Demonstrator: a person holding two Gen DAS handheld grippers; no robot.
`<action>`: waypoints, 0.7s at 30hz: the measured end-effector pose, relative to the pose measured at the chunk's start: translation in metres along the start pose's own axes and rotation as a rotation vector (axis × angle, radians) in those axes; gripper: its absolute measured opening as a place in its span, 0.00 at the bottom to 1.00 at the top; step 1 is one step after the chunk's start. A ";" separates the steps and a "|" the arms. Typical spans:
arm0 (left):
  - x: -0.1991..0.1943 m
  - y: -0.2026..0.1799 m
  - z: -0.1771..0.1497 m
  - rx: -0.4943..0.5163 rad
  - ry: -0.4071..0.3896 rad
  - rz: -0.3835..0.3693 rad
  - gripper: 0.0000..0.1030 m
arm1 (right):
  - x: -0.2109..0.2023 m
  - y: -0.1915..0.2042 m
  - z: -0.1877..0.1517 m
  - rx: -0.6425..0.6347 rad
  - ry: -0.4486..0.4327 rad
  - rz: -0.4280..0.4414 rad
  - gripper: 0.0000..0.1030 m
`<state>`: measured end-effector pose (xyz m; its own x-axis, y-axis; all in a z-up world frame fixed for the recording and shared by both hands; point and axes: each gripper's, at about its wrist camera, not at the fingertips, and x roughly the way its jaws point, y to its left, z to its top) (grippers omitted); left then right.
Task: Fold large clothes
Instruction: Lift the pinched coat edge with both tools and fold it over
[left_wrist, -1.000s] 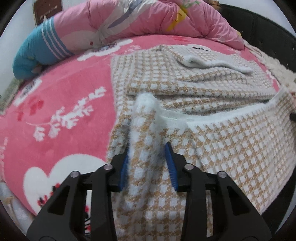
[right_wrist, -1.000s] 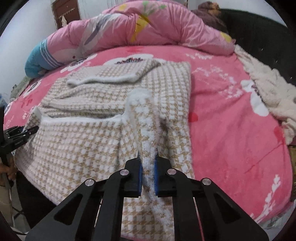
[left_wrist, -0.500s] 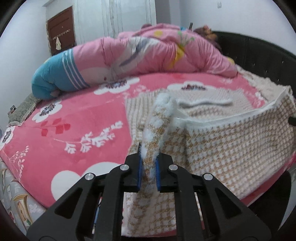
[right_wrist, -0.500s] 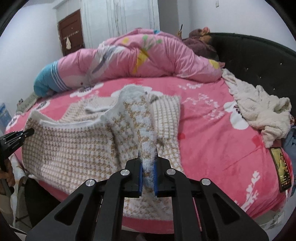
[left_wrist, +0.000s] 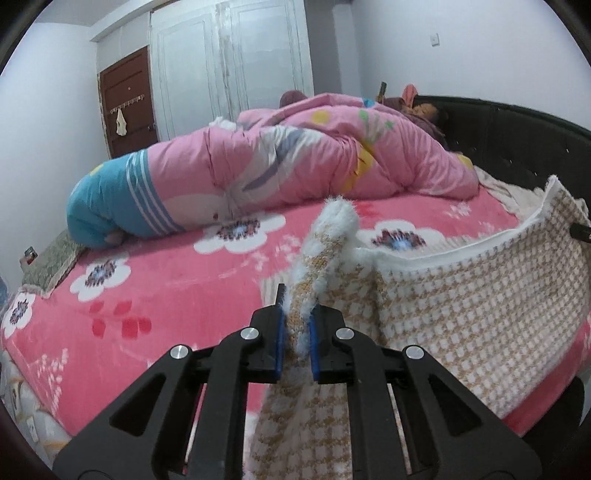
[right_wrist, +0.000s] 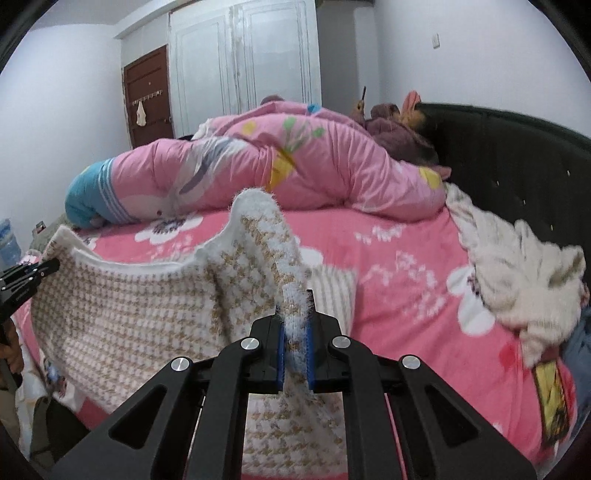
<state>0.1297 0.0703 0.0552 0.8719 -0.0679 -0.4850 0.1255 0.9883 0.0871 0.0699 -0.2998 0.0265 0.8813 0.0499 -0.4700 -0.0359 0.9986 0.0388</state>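
A large tan-and-white houndstooth knit garment (left_wrist: 461, 317) hangs stretched between my two grippers above the near edge of the bed; it also shows in the right wrist view (right_wrist: 122, 314). My left gripper (left_wrist: 295, 332) is shut on one fuzzy white-edged corner of it. My right gripper (right_wrist: 295, 343) is shut on the other corner. The right gripper's tip shows at the right edge of the left wrist view (left_wrist: 580, 232). The left gripper shows at the left edge of the right wrist view (right_wrist: 26, 277). The garment's lower part hangs out of sight below the grippers.
The bed has a pink flowered blanket (left_wrist: 166, 291). A rolled pink and blue quilt (left_wrist: 258, 173) lies along its far side. A cream fluffy garment (right_wrist: 517, 273) lies at the right by the dark headboard (right_wrist: 517, 158). A brown door (left_wrist: 125, 99) and white wardrobe stand behind.
Both grippers have lifted the garment off the bed, and the views tilted up from the bed surface to the room. The left gripper closed on its corner a second ago.
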 end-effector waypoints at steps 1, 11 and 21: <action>0.006 0.002 0.007 -0.003 -0.006 -0.002 0.10 | 0.009 0.000 0.009 -0.009 -0.007 -0.003 0.08; 0.136 0.026 0.074 -0.002 0.072 -0.019 0.09 | 0.140 -0.013 0.085 0.007 0.039 0.025 0.08; 0.292 0.045 0.025 -0.058 0.469 0.011 0.49 | 0.305 -0.045 0.034 0.124 0.445 0.019 0.35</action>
<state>0.4013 0.0919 -0.0608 0.5630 -0.0009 -0.8264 0.0790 0.9955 0.0527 0.3561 -0.3302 -0.0881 0.5922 0.0980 -0.7998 0.0307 0.9891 0.1439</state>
